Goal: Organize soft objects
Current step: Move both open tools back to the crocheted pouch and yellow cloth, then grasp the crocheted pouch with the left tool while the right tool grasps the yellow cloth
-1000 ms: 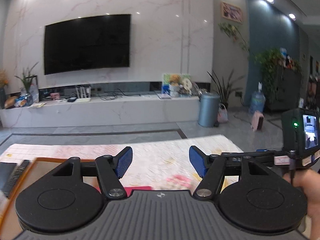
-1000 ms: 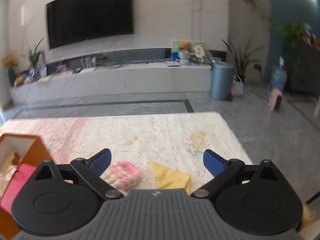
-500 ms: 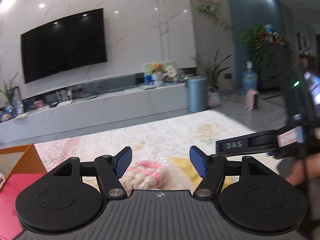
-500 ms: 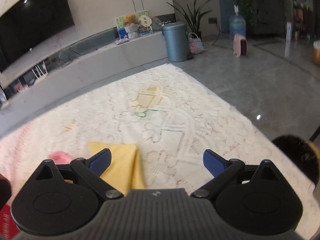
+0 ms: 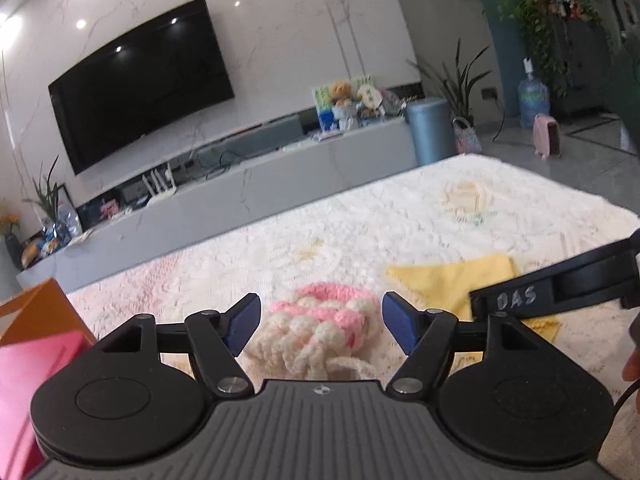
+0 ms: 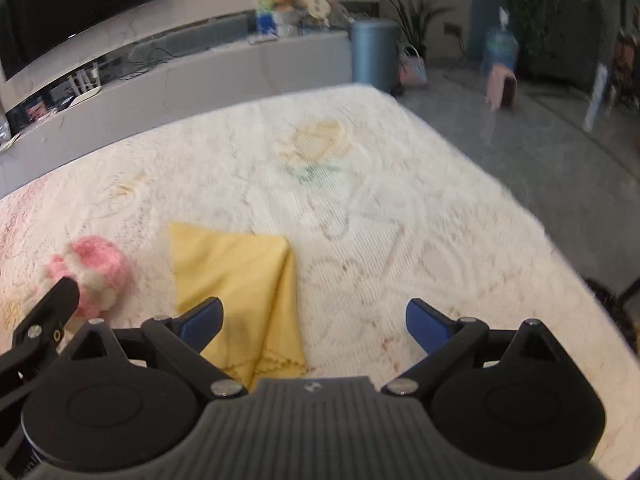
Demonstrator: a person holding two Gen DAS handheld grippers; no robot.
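Note:
A pink and cream knitted piece (image 5: pixel 320 328) lies on the cream lace tablecloth (image 5: pixel 380 236), between the open fingers of my left gripper (image 5: pixel 320 324), which is not closed on it. It also shows at the left of the right wrist view (image 6: pixel 94 276). A folded yellow cloth (image 6: pixel 236 288) lies to its right, also seen in the left wrist view (image 5: pixel 448 280). My right gripper (image 6: pixel 314 320) is open just above the cloth's right part, with its left finger over the cloth. An orange box (image 5: pixel 36 308) holding a pink item (image 5: pixel 24 392) stands at the left.
The tablecloth (image 6: pixel 400 220) ends at the far and right edges, with grey floor beyond. A long TV bench (image 5: pixel 240 196), a blue bin (image 5: pixel 430 130) and plants stand further back. The right gripper's body (image 5: pixel 560 284) reaches in from the right of the left wrist view.
My left gripper has swung right from the orange box to the knitted piece, now framed between its fingers. My right gripper has moved right and down over the yellow cloth. Both stayed open.

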